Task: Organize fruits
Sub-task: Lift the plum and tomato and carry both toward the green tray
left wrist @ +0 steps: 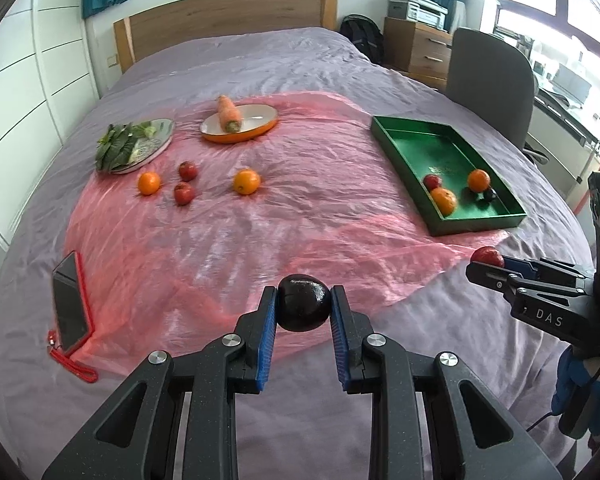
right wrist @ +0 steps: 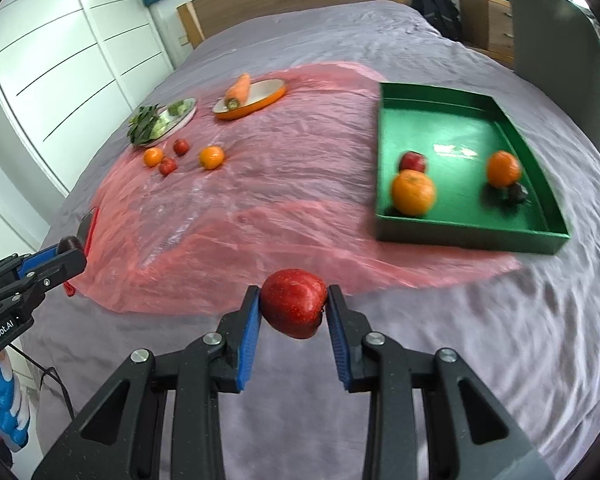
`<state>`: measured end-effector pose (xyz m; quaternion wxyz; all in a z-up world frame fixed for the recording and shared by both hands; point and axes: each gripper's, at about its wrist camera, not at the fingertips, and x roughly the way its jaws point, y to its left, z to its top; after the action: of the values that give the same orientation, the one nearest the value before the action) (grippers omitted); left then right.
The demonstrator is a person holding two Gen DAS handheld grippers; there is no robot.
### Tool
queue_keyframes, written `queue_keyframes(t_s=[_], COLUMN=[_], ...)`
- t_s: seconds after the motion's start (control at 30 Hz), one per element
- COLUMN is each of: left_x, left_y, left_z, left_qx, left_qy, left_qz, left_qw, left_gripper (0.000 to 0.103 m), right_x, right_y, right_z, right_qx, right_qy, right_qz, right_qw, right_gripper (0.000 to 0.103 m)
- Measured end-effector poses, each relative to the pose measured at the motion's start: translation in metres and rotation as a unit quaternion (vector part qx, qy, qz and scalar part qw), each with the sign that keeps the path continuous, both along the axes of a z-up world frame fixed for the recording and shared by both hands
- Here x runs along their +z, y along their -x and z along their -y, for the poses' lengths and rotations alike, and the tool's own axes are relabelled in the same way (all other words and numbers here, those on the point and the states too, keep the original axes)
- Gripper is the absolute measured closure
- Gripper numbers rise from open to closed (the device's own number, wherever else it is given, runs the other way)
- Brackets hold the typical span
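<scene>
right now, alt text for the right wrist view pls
The right gripper holds a red apple above a purple bedspread. Ahead to the right, a green tray contains two oranges, a red fruit and a dark fruit; more fruit lies on a pink plastic sheet to the left.

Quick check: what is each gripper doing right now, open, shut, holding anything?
Left gripper: shut on a dark plum.
Right gripper: shut on a red apple.
</scene>
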<state>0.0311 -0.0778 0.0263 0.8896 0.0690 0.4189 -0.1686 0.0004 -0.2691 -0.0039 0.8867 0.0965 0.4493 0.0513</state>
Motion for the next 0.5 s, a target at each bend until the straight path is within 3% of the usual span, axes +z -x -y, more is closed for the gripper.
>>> queue_keyframes(t_s=[0.5], left_x=[-0.006], left_y=[-0.031], left_z=[0.098], left_qx=[-0.056], left_qy=[0.008], left_qz=[-0.027], left_qw=[0.9980], left_gripper=[0.081], right_x=[-0.007], right_y=[0.016], right_z=[0.113], right_qx=[-0.078], right_qy=[-0.005], right_qz=[0.005], right_qw=[0.997], right_gripper=[0.059])
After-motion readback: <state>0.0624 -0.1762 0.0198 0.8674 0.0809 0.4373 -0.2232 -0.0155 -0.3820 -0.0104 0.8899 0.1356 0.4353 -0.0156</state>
